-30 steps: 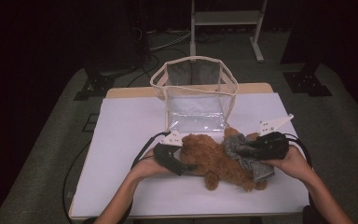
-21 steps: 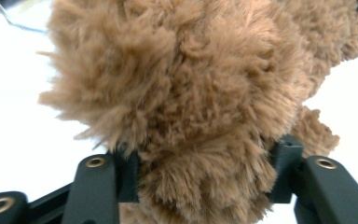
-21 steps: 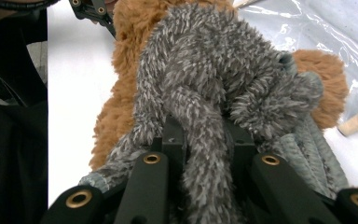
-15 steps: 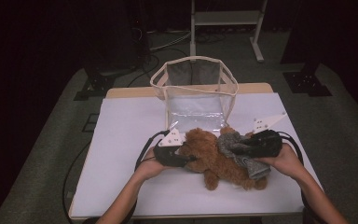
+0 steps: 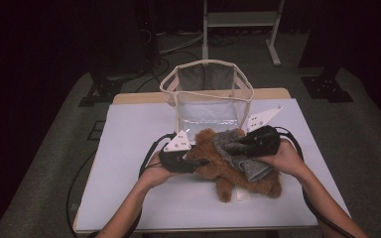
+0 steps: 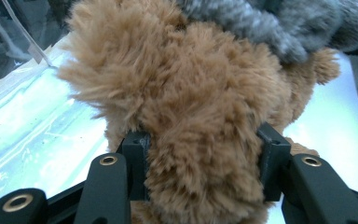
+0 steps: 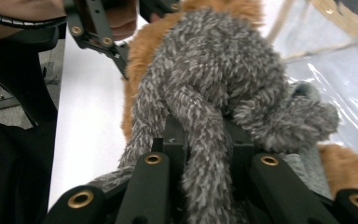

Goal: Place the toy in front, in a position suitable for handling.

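The left gripper (image 5: 197, 161) had just closed on the brown toy (image 6: 186, 116); the right gripper (image 7: 205, 140) pinched its grey scarf (image 7: 214, 79); the toy lay at the bag's (image 5: 206, 94) six o'clock, not yet inside.

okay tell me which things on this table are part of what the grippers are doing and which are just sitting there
In the job:
- brown plush toy, clamped by the left gripper
- grey scarf on the toy, pinched by the right gripper
- likely the clear bag standing open behind the toy

Just there:
- metal stand beyond the table
- floor cables
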Demonstrator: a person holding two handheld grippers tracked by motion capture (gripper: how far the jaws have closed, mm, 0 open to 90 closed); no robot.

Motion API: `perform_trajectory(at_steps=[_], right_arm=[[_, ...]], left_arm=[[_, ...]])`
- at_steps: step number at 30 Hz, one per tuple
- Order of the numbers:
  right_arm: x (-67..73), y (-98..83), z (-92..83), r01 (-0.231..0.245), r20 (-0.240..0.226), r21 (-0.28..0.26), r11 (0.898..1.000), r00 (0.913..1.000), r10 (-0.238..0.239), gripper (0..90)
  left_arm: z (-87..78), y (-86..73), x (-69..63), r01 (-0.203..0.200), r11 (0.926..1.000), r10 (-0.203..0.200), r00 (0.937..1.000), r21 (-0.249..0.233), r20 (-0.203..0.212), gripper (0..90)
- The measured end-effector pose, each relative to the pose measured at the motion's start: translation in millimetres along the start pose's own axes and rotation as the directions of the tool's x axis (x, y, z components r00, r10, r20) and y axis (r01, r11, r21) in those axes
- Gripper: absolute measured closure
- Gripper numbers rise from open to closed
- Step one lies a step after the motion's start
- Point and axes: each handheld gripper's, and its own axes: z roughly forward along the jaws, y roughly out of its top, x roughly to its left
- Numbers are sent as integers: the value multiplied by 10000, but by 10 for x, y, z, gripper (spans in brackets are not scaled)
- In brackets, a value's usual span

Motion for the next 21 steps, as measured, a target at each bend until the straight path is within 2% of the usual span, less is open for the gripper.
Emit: perform_trajectory(at_steps=[5, 8, 11, 13, 16, 18, 21], right_arm=[[-175, -129, -142, -497, 392, 474, 9976, 9981, 478, 749], [-212, -282, -114, -652, 561, 1068, 9921, 9967, 595, 756], [-202, -424, -47, -831, 413, 955, 9920, 9960, 795, 760], [-195, -477, -23, -959, 346, 781, 9923, 9950, 934, 761], [-180, -490, 11, -928, 347, 742, 9929, 9953, 904, 760], [-164, -475, 44, -857, 365, 762, 9934, 9959, 831, 760], [-162, -454, 54, -797, 365, 867, 9930, 9964, 767, 760]], left_arm=[[24, -49, -24, -48, 10000, 49, 9998, -51, 166, 503], [62, -95, -26, 20, 10000, -22, 9996, 68, 271, 468], [97, -180, -3, 249, 9995, -256, 9991, 194, 348, 384], [109, -269, 32, 599, 9980, -607, 9970, 183, 480, 303], [119, -414, 97, 1177, 9929, -1184, 9910, 144, 618, 204], [127, -472, 116, 1400, 9901, -1403, 9874, 101, 728, 171], [180, -479, 119, 1557, 9874, -1575, 9847, 281, 748, 106]])
